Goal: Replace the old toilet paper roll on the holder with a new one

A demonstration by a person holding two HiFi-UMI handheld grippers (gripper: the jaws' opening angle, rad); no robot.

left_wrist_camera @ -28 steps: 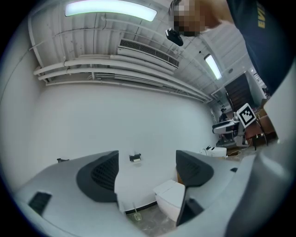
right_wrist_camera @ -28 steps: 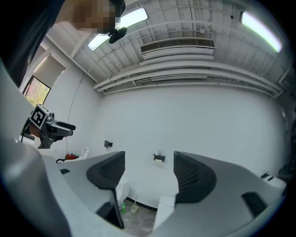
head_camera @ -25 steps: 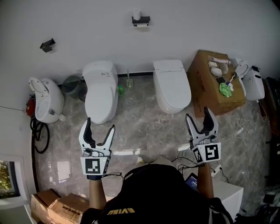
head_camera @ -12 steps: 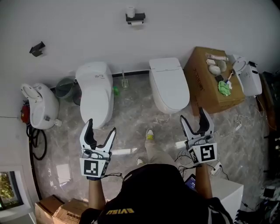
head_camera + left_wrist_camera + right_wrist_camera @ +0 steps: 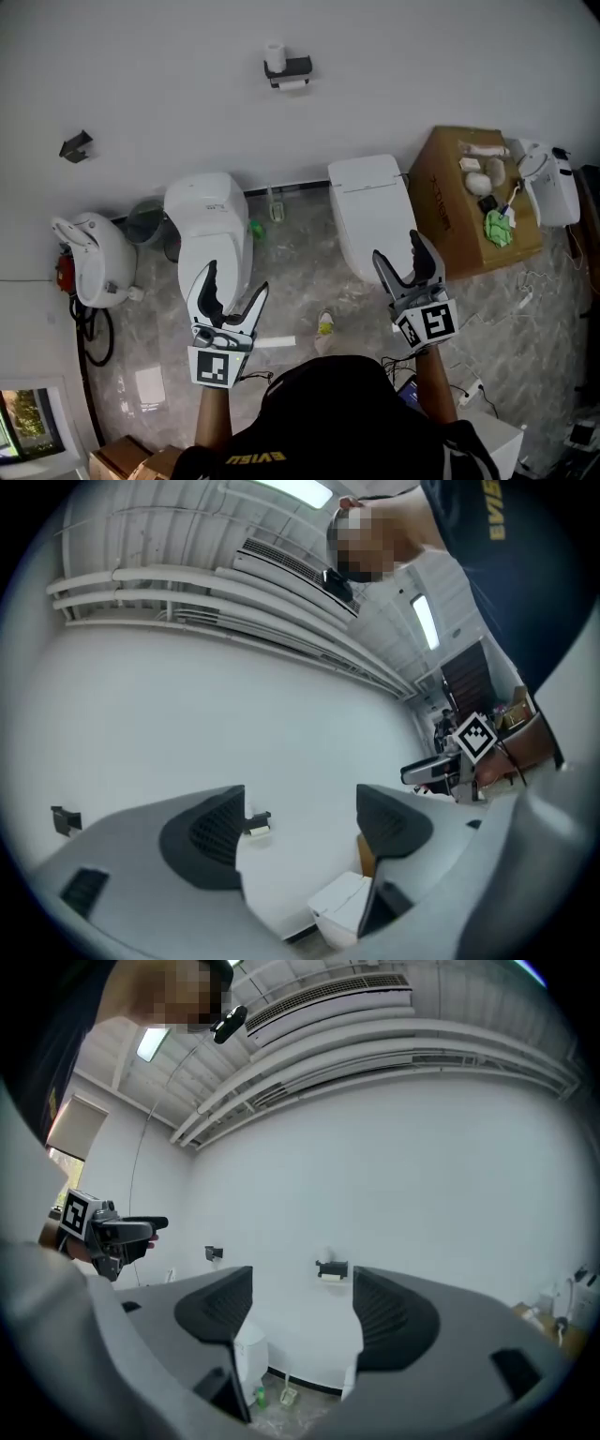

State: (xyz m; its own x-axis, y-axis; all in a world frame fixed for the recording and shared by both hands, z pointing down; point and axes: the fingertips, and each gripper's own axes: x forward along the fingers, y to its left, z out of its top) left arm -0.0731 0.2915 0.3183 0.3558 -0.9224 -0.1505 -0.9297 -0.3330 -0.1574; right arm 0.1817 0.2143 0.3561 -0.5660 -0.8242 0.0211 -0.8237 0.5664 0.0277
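The smooth white painted wall [image 5: 169, 94] fills most of what I see, above a glossy grey marbled floor [image 5: 300, 272]. On the floor stand a rounded white ceramic toilet [image 5: 216, 230], a squarer white ceramic toilet [image 5: 373, 211] and a brown cardboard box [image 5: 459, 216].

The person holds both tools up towards the wall. The left gripper [image 5: 234, 286] has its jaws spread wide with nothing between them, and so does the right gripper [image 5: 398, 253].

The small black wall holder [image 5: 289, 67] is mounted high on the wall, ahead of both grippers, well apart from them and roughly between them. The right gripper's jaws frame it squarely. A pale paper roll [image 5: 292, 83] hangs under it, its long axis seemingly along the wall. A stubby white cylinder [image 5: 275, 53] stands upright on top.
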